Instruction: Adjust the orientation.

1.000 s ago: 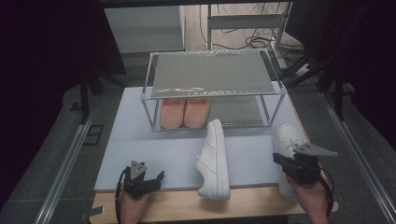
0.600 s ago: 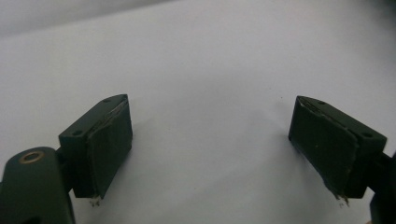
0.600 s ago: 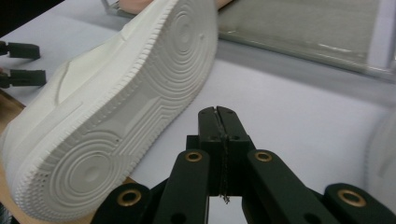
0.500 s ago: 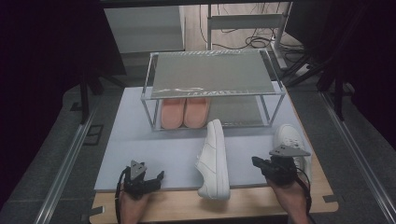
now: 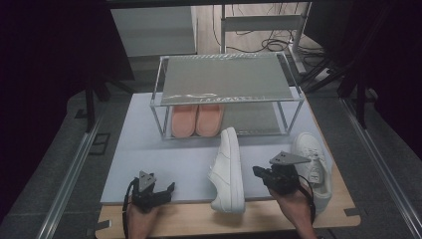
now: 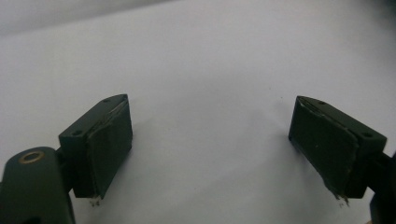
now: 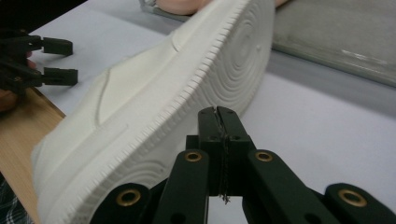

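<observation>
Right gripper [image 5: 260, 173] moved closer to tipped sneaker [image 5: 228, 169], fingers closed.

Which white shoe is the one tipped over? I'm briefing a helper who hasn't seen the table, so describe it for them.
Start at the metal-framed shoe rack at the back of the pale mat; a pink pair sits on its lower shelf. Just in front lies the tipped white sneaker, reaching to the wooden edge. Unlike the upright white sneaker to its right, it lies on its side, ridged sole facing the right gripper.
</observation>
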The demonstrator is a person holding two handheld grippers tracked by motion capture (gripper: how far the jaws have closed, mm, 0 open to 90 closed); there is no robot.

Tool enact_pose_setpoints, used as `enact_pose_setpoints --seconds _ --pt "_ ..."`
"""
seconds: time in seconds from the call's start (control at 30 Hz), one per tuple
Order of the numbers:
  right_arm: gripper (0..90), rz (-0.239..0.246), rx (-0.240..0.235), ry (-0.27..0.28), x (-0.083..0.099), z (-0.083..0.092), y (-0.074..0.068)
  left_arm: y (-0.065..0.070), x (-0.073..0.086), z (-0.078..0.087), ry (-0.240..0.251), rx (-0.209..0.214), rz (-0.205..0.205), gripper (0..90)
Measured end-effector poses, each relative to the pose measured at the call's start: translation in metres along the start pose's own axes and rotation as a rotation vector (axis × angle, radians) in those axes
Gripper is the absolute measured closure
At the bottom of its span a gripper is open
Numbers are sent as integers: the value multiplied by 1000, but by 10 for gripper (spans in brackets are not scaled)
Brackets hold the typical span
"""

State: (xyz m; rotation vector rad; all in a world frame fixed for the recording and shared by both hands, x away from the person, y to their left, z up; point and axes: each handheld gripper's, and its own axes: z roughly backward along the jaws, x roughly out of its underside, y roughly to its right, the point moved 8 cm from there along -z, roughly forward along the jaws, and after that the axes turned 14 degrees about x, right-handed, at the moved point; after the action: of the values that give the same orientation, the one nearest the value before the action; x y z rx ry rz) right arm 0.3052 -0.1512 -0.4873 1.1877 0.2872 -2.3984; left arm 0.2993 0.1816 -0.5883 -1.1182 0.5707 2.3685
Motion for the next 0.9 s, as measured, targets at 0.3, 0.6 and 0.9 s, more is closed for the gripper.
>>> enact_pose_setpoints --seconds 0.3,0.6,0.9 --pt "890 47 -38 9 -13 -13 -24 0 0 0 1 0 2 135" --pt "888 66 -51 17 -19 -25 -38 0 0 0 2 0 2 135" --pt "896 97 -25 18 -15 -27 -38 0 0 0 1 0 2 135"
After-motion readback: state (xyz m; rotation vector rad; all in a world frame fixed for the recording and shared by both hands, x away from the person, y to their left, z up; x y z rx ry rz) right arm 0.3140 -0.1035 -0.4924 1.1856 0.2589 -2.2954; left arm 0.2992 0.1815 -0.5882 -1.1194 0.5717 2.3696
